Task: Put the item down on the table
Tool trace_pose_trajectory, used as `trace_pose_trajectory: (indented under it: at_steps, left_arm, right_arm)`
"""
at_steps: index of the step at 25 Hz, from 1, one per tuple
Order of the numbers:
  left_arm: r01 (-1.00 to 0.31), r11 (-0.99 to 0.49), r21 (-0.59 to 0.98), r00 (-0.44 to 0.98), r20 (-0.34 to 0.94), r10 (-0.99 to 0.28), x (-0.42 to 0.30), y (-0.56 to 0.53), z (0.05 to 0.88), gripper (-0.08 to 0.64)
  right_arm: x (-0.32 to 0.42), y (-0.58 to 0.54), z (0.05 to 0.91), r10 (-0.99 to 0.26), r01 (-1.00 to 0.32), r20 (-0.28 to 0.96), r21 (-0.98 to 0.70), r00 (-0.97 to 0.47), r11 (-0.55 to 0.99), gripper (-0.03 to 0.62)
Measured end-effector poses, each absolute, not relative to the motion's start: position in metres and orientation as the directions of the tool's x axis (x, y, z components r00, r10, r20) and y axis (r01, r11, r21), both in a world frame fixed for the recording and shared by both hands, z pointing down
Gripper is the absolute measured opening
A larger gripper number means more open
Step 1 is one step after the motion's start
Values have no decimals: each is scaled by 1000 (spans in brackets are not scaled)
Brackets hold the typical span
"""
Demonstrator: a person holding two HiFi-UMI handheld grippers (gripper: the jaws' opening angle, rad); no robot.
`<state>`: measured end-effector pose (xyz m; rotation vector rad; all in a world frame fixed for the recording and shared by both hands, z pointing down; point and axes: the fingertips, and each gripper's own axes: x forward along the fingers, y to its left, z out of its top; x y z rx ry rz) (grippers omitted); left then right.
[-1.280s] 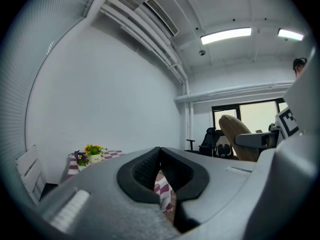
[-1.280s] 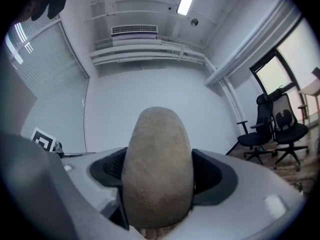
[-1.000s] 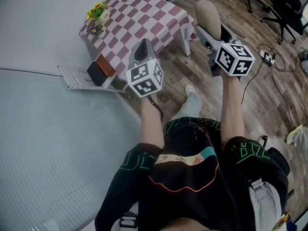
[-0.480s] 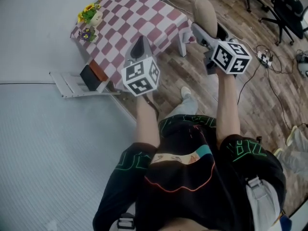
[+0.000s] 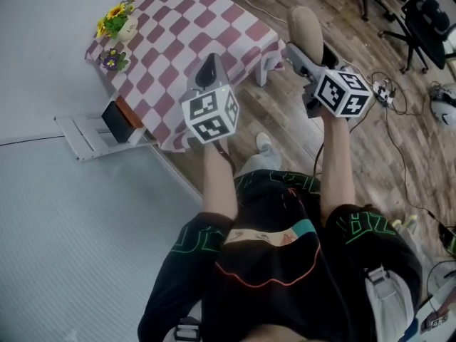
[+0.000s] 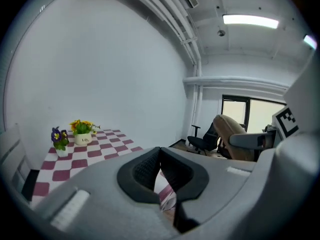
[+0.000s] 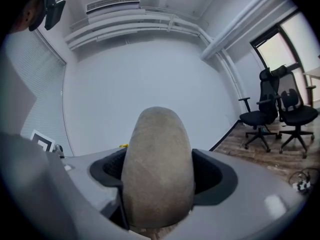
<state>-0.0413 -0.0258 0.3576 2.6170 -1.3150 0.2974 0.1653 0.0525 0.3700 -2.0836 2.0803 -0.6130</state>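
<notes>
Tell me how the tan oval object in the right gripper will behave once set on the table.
Rounded all over, the object likely rocks or rolls on the table. The right gripper leaves no dent, so probably firm.

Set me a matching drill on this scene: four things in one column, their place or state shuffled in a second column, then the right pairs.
Things
1. left gripper
2. right gripper
3. yellow flowers
4. black office chairs

Place or state
A. on the checked table
B. jaws together, nothing between them
C. jaws closed on the tan oval item
D. standing on the wood floor

Pairs: 1-B, 2-C, 3-A, 4-D
</notes>
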Motion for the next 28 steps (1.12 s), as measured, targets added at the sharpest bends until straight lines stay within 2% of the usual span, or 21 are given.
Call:
trace_pose_trajectory:
  at_steps: [11,19,28]
  left_arm:
    - [-793,-583,178,609,284,-741,-9,-86,380,9]
    - [-761,-607,230,649,244,-721,16,-105,369,9]
    - [-809,-540,233,585,221,-781,3,-154,363,9]
  right_arm:
    - [190,2,383,-966,-941,258,-333,-28,-61,387]
    - [207,-20,361,-970,-955,244,-287,-3,-69,387]
    - [217,-68,354,-975,-960,217,-278,-36,-26,387]
